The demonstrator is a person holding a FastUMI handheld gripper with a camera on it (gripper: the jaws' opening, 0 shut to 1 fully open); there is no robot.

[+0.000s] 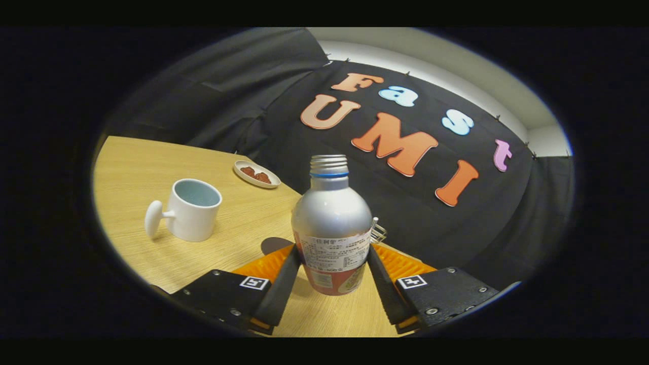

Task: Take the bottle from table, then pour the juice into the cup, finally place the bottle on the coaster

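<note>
Bottle [332, 223]: upright, uncapped, between my fingers.
Claw [332, 266]: my fingers pinch its sides.
Cup [192, 209]: beyond, left.

A light wood-grain tabletop [243, 213] with a curved edge runs across the foreground, evenly lit from above. Behind it hangs the booth's wall of black cloth [213, 96], draped in folds and pinned along its top edge. Above the cloth a pale wall [456, 66] shows, with what may be a white ledge or beam crossing it.
</note>
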